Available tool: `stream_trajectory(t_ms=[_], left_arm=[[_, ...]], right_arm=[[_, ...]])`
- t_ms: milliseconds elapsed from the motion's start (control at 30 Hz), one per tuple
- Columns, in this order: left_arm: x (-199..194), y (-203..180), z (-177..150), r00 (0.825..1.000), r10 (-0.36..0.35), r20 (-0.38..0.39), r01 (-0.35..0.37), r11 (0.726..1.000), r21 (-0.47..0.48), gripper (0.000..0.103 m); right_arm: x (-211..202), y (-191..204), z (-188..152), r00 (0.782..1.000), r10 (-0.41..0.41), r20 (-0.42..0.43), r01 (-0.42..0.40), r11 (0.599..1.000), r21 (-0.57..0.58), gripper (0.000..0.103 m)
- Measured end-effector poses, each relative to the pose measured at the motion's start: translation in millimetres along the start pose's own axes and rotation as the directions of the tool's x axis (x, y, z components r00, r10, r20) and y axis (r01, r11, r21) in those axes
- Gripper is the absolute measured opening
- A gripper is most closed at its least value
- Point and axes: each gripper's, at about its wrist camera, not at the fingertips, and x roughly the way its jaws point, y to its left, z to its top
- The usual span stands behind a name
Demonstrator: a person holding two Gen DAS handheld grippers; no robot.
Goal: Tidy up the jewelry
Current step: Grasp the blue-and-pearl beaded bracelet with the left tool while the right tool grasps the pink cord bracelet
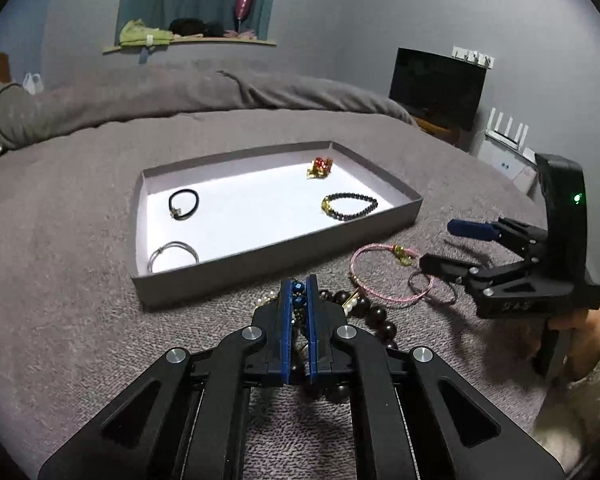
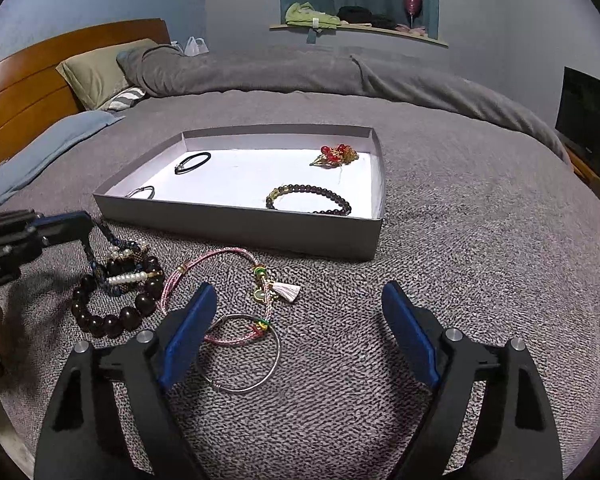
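On grey bed cover, before tray (image 1: 400, 222): left gripper (image 1: 299, 286) clamped on blue bead strand (image 1: 299, 301), pulling it free from tangled pile (image 2: 116, 288); right gripper (image 2: 296, 308) spread wide, nothing held, over pink cord bracelet (image 2: 216, 264), probably next; four pieces already spaced apart in tray

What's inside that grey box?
Four pieces lie in the grey box: black cord bracelet, red-and-gold ornament, dark bead bracelet, silver bangle, half hidden by the wall from the right.

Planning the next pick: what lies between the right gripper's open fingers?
Mostly bare blanket; the silver bangle lies just inside the right gripper's left finger, seen in the right wrist view.
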Motion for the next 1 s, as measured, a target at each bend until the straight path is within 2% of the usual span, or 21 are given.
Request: stream_trajectory(t_ms=[300,567,733,1000], left_arm=[[-22,-2,13,0.996,-0.042,0.078,0.043,0.999,-0.007,0.008],[-36,-8,26,0.99,-0.054,0.131,0.053,0.999,0.012,0.008],[-47,-6,31,0.985,-0.055,0.165,0.054,0.998,0.008,0.008],[-51,-2,31,0.984,-0.051,0.169,0.052,0.999,0.002,0.008]], right_arm=[[2,1,0,1.0,0.028,-0.007,-0.028,1.0,0.002,0.083],[15,15,5,0.997,0.059,-0.051,-0.061,0.998,-0.032,0.053],[17,15,6,0.997,0.055,-0.06,-0.056,0.998,-0.022,0.039],[18,13,4,0.995,0.063,-0.078,-0.064,0.998,-0.02,0.01]])
